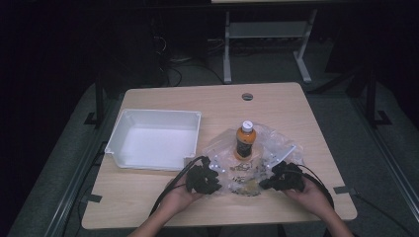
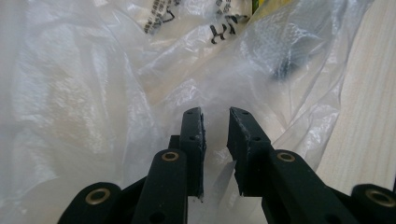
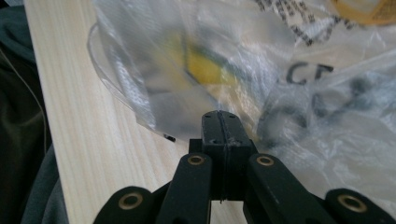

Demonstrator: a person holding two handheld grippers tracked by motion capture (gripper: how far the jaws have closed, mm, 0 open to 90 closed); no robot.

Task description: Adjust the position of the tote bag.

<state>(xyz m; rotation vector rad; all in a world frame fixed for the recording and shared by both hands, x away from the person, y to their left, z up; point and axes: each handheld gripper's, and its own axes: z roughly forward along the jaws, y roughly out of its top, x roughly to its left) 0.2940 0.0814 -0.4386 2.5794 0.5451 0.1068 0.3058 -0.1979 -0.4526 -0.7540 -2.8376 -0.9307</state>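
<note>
A crumpled clear plastic bag [image 1: 269, 143] with black print lies on the wooden table [image 1: 276, 103], and an orange bottle [image 1: 244, 140] with a white cap stands upright at its middle. My left gripper [image 1: 217, 175] sits at the bag's near left edge. In the left gripper view its jaws [image 2: 215, 114] stand a little apart, with bag film [image 2: 93, 93] in the gap and ahead. My right gripper [image 1: 265, 183] is at the bag's near right edge. There its jaws [image 3: 219, 114] are pressed together on the rim of the bag [image 3: 196, 46].
A white empty tray [image 1: 153, 163] sits on the table's left half, just beyond my left gripper. A round cable hole [image 1: 247, 96] is near the far edge. Something yellow [image 3: 205, 67] shows blurred through the plastic. Bare wood [image 3: 79, 116] lies left of the right jaws.
</note>
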